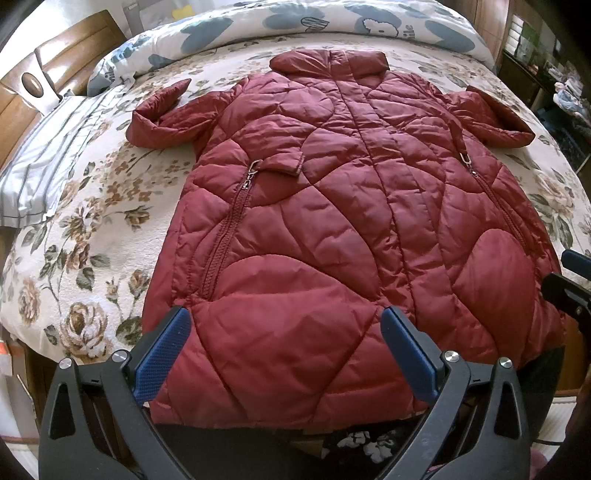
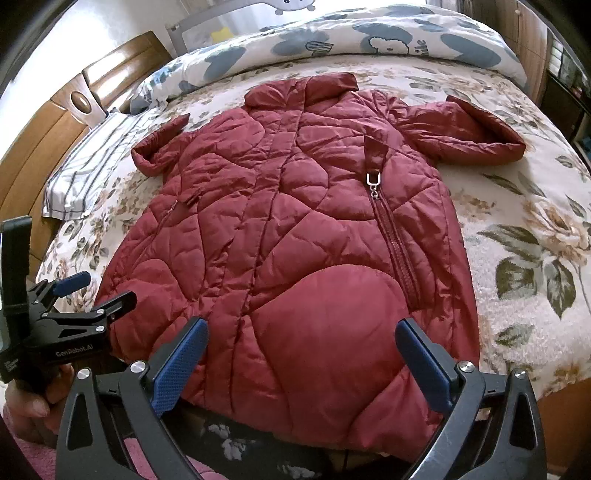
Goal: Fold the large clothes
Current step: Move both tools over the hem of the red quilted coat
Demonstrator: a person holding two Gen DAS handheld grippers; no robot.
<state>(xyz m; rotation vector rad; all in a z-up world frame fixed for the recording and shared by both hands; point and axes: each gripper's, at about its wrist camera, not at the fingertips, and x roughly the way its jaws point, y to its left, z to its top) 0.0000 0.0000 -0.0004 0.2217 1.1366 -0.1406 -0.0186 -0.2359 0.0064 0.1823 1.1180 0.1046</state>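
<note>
A long dark-red quilted coat [image 1: 332,206] lies flat and face up on the bed, collar at the far end, hem at the near edge; it also shows in the right wrist view [image 2: 295,240]. Both sleeves are bent back beside the shoulders. My left gripper [image 1: 286,332] is open and empty, just above the left part of the hem. My right gripper [image 2: 301,341] is open and empty, above the right part of the hem. The left gripper [image 2: 79,291] also shows at the left of the right wrist view, and the right gripper's fingers [image 1: 570,280] show at the right edge of the left wrist view.
The bed has a floral cover [image 1: 81,240]. A blue-and-white duvet [image 1: 295,22] lies along the far side, a striped pillow [image 1: 48,158] at the left. A wooden headboard [image 1: 44,74] stands at the far left, shelves [image 1: 546,55] at the far right.
</note>
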